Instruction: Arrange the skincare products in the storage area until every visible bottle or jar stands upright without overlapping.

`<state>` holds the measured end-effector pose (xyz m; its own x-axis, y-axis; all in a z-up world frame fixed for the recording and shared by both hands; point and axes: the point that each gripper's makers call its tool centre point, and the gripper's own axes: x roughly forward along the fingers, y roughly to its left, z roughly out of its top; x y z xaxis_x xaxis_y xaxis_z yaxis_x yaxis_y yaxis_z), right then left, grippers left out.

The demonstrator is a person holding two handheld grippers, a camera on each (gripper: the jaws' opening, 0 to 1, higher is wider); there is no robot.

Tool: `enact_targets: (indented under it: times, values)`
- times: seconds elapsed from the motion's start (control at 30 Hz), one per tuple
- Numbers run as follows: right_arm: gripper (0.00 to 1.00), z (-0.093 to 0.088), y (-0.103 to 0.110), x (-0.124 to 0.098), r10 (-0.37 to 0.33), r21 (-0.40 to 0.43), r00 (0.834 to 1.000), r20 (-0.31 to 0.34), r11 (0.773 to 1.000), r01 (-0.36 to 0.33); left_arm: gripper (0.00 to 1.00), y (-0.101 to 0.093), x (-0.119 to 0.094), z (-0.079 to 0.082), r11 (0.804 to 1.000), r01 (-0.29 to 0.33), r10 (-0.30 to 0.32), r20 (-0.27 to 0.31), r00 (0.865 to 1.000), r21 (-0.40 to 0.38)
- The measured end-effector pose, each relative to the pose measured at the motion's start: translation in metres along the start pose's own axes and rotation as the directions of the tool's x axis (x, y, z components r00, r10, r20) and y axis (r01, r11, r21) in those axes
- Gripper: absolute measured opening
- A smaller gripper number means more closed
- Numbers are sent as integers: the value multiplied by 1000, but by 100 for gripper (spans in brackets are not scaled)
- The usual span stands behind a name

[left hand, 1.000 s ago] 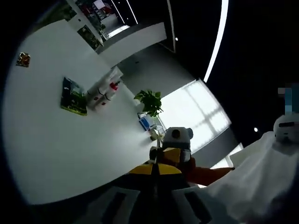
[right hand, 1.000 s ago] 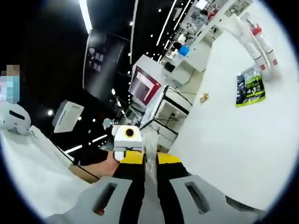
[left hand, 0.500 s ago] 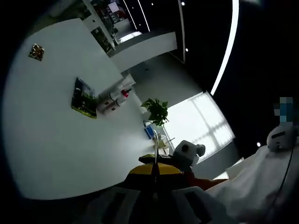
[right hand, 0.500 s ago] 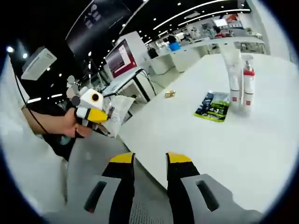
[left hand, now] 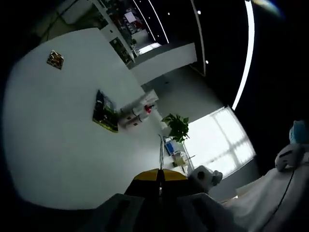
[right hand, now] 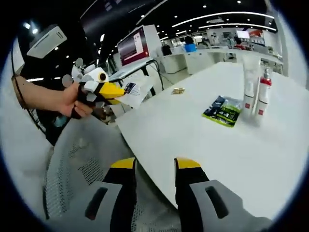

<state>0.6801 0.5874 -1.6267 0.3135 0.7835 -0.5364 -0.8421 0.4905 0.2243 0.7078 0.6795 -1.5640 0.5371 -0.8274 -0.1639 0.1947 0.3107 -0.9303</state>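
On the white table (right hand: 203, 140), a white tube (right hand: 249, 93) and a white pump bottle with a red collar (right hand: 263, 98) stand upright side by side at the far right. A green sachet (right hand: 223, 110) lies flat just in front of them. In the left gripper view the same bottles (left hand: 137, 113) and sachet (left hand: 105, 112) sit mid-table. My right gripper (right hand: 154, 164) is open and holds nothing, off the table's near edge. My left gripper (left hand: 160, 175) is shut with nothing in it. It also shows in a hand (right hand: 96, 86), away from the table.
A small gold packet (right hand: 178, 90) lies near the table's far edge, also seen as a packet (left hand: 55, 59). A grey mesh chair (right hand: 77, 169) sits below my right gripper. A potted plant (left hand: 177, 126) stands beyond the table, with counters and shelves behind.
My right gripper went from shut to open, and its view swung level toward the table. The left gripper view drifted, so the bottles sit nearer its middle. The products have not moved.
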Motion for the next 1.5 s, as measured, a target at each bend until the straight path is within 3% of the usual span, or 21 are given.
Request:
enact_targets:
  times: [0.07,0.17,0.3,0.43,0.6,0.9,1.5]
  values:
    - [27,-3,3,1,-1,-40,1000,-17,999,1,0,0,0,5,1000,-12,12,0,1000,-3]
    - [24,-5,1,0,-3,-37,1000,-23,999,2,0,5,2,12,996,-74,77,-71,995,43]
    - [24,1,-1,-3,-9,-30,1000,10,1000,9,0,-1,9,29,996,-72,78,-94,993,59]
    - [28,1,2,-1,2,-41,1000,8,999,-2,0,-3,15,48,991,-90,101,-112,988,102]
    - [26,-1,3,-1,-3,-76,1000,-4,997,2,0,3,23,60,984,-112,133,-157,979,137]
    - [26,-5,3,1,1,-81,1000,-26,997,-3,0,10,34,84,983,-110,133,-164,977,146]
    - [24,-7,-2,1,-16,-76,999,-38,997,13,0,37,48,150,976,-159,183,-162,970,152]
